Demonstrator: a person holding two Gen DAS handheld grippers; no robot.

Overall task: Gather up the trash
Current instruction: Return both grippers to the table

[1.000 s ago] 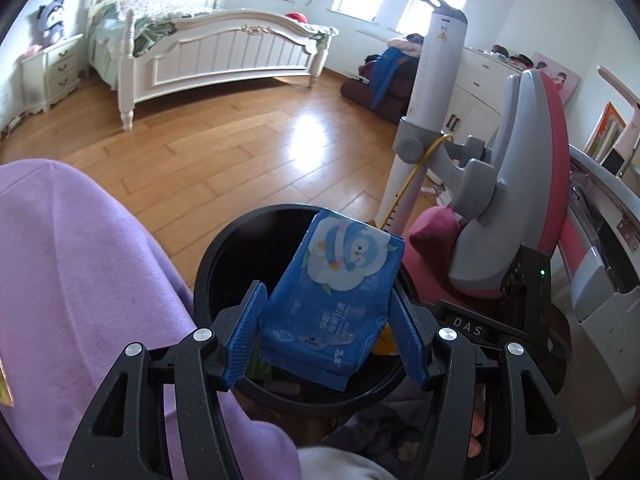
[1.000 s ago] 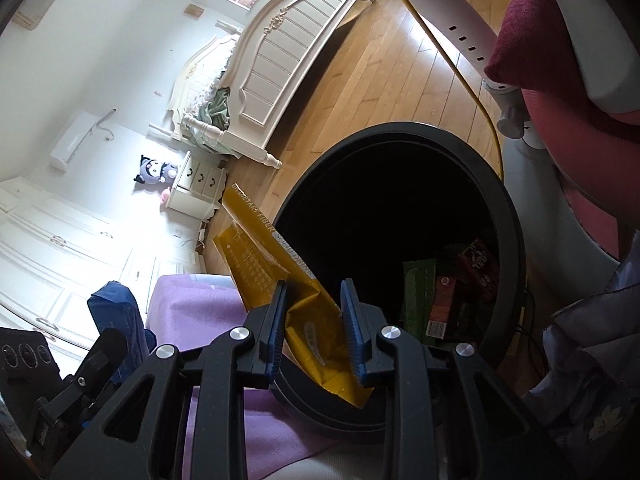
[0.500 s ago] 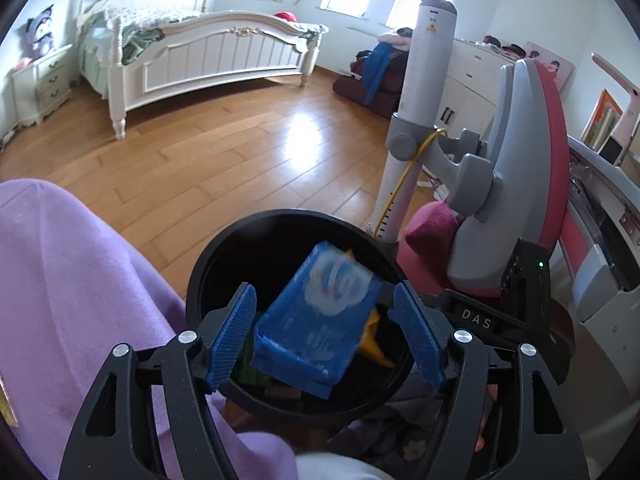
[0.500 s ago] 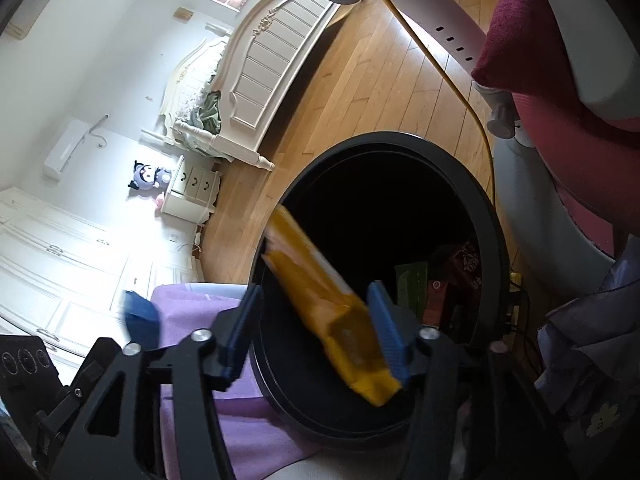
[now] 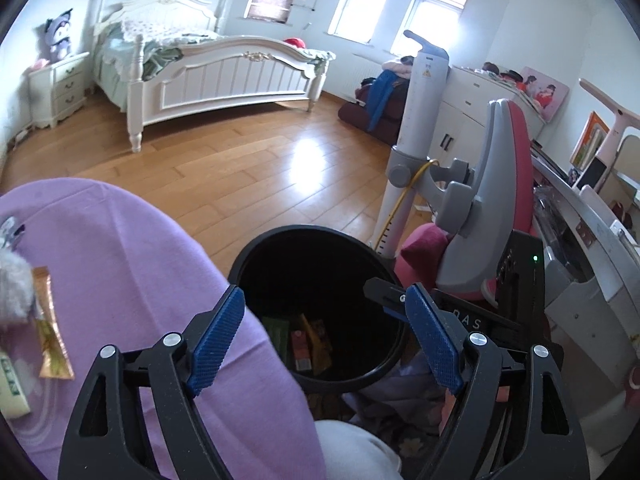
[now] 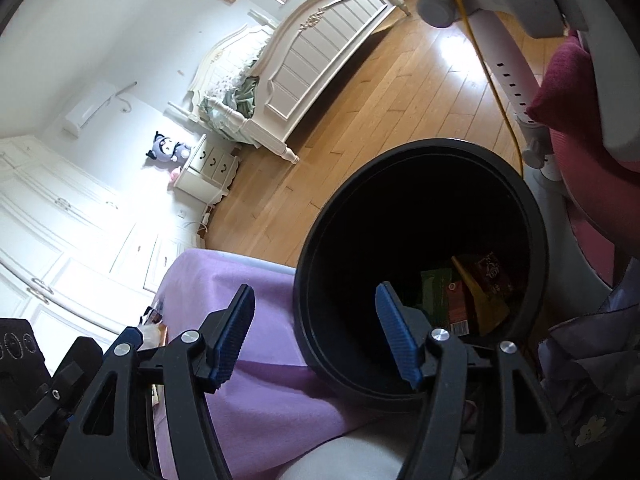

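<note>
Left wrist view: the left claw [image 5: 322, 338] hangs above the black bin [image 5: 320, 308], its jaws opening wide with nothing between the blue pads [image 5: 216, 336]. Down inside the bin lie a green wrapper [image 5: 280, 334], a red carton [image 5: 301, 350] and a yellow packet [image 5: 314, 334]. Just left of the bin a purple cloth [image 5: 132, 280] covers the worktop, and on it, well away from the bin toward the picture's left edge, rest an orange sachet [image 5: 50, 340] and a pale green packet [image 5: 12, 390]. To the right of the bin stands a grey and pink chair [image 5: 492, 208]. Beyond the bin stretches the wooden floor [image 5: 248, 160], with a white bed [image 5: 224, 76] at the far side.

In the right wrist view the right claw [image 6: 316, 338] also hovers over the bin [image 6: 400, 184], its jaws standing well apart and empty; one pad is over the cloth [image 6: 264, 360], the other over the bin's dark mouth. The same trash shows at the bottom of the bin: the green wrapper [image 6: 434, 292], the red carton [image 6: 456, 308], the yellow packet [image 6: 486, 304] and a dark red wrapper [image 6: 490, 270]. The left claw's black body shows at the lower left edge.
</note>
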